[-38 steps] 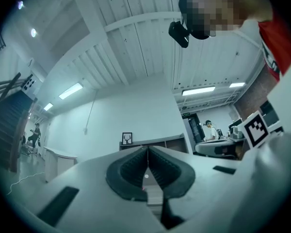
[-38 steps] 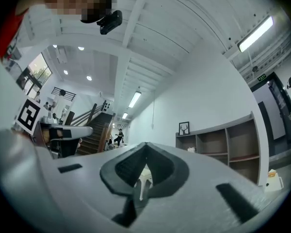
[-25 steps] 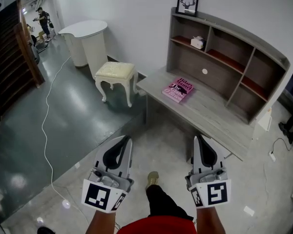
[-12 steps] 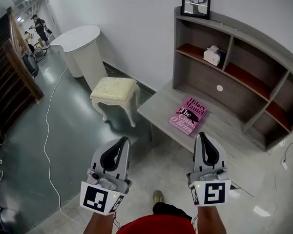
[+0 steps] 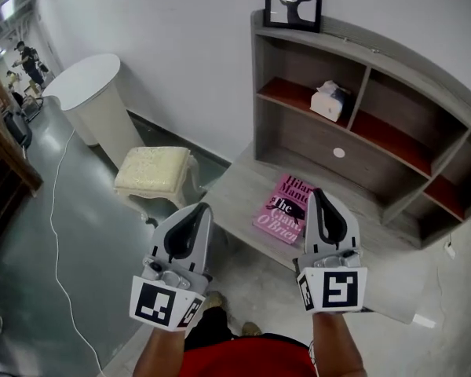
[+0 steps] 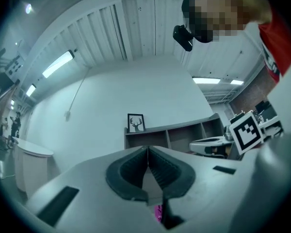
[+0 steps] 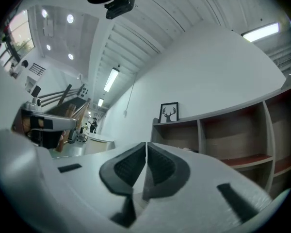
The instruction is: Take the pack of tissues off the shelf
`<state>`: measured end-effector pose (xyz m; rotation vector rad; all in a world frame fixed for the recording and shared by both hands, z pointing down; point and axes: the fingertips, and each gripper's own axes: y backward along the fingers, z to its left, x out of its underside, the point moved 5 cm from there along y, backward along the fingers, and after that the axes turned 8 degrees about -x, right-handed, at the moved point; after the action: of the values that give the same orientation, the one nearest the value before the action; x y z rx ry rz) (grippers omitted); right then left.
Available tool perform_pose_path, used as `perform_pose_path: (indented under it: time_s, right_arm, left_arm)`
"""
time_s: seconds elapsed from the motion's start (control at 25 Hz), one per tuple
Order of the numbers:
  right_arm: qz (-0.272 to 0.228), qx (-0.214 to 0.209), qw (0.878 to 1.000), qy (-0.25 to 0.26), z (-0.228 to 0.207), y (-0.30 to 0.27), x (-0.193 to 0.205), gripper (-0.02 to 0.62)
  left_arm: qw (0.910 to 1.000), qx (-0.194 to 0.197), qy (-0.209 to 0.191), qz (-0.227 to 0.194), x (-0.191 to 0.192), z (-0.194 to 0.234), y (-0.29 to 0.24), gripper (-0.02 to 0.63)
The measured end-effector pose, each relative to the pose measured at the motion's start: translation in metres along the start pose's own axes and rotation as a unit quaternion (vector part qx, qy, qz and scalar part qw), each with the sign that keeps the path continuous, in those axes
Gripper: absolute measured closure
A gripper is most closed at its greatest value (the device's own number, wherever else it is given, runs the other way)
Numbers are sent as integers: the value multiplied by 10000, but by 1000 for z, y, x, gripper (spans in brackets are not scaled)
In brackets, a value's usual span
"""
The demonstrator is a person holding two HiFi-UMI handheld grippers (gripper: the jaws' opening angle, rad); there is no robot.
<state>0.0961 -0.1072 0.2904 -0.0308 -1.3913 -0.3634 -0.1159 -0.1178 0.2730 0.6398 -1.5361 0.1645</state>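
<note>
A white pack of tissues (image 5: 330, 100) rests on the red upper-left shelf of the grey shelf unit (image 5: 392, 61), which stands on a grey desk (image 5: 243, 187). Both grippers hover side by side well short of the desk. My left gripper (image 5: 199, 208) is shut and empty; its jaws meet in the left gripper view (image 6: 147, 149). My right gripper (image 5: 319, 192) is shut too, with nothing held, its tip over a pink book (image 5: 283, 208). The right gripper view (image 7: 146, 144) shows the shelf unit (image 7: 233, 130) ahead; the tissues are barely visible there.
A framed deer picture (image 5: 293, 1) stands on top of the shelf unit. A cream stool (image 5: 154, 171) sits left of the desk, a white round counter (image 5: 94, 104) behind it. A white cable (image 5: 55, 210) runs across the dark floor. People stand far off at the left.
The head view has drawn closer to the desk: shelf unit and book now loom larger and nearer the grippers. Both grippers stay shut and side by side.
</note>
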Motion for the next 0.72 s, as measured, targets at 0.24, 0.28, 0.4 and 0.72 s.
perform_pose_path:
  time_s: [0.24,0.28,0.4,0.72]
  right_arm:
    - [209,647,9976,134,-20,-59,18,531]
    - [258,797,9964,128,-24,-69,23,520]
    - [497,1184,9917,111,-35,-104,34,468]
    - [1081,2231,9688,58,-67,-179,62,263]
  left_arm:
    - [9973,679,221,-198,23,17,-72,597]
    - [9961,816,261,-209,27,22,-84,597]
    - [9919,1197,363,-207,39,42,-122,597]
    - [9757,2067,707,-170,72,92,-203,597]
